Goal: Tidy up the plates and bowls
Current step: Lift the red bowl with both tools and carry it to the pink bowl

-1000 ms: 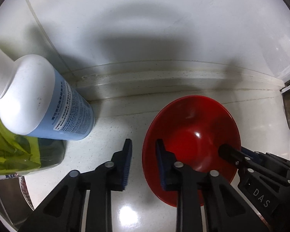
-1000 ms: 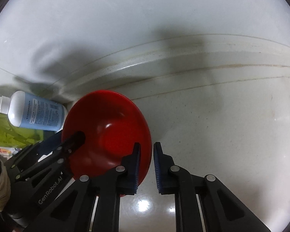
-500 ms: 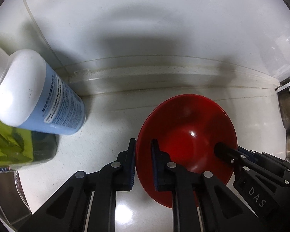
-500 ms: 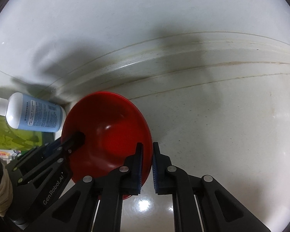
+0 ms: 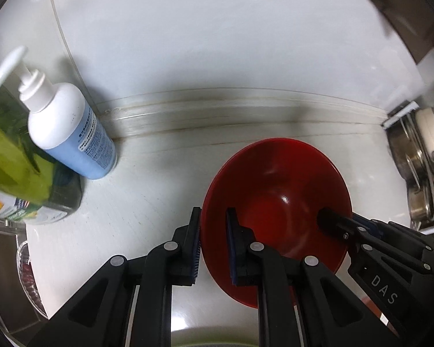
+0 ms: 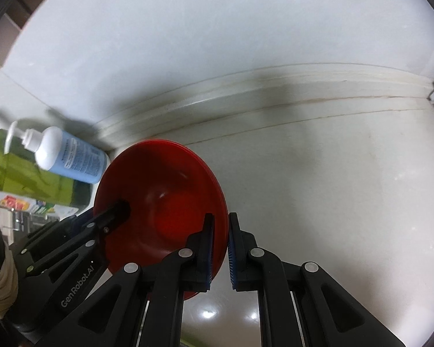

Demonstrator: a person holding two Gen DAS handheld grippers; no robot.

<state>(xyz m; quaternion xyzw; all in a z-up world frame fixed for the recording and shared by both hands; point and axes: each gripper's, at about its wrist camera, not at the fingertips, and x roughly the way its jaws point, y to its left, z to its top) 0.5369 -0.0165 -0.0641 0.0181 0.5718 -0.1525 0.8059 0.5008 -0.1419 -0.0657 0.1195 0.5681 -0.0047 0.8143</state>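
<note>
A red bowl (image 5: 277, 190) is held between both grippers above the white counter. My left gripper (image 5: 214, 243) is shut on the bowl's left rim, one finger outside and one inside. My right gripper (image 6: 220, 245) is shut on the bowl's (image 6: 165, 199) right rim in the same way. Each gripper shows in the other's view: the right one (image 5: 347, 231) at the bowl's right edge, the left one (image 6: 112, 217) at its left edge. The bowl is tilted and looks empty.
A white and blue pump bottle (image 5: 69, 133) and a green bottle (image 5: 17, 162) stand at the left by the wall. Steel pots on a rack (image 5: 419, 167) are at the right. A sink edge (image 5: 8, 266) lies lower left. The wall (image 5: 217, 43) rises behind the counter.
The left gripper closed onto the bowl's rim. Both grippers have risen and drawn back with the bowl, so the bottles and the wall look farther off.
</note>
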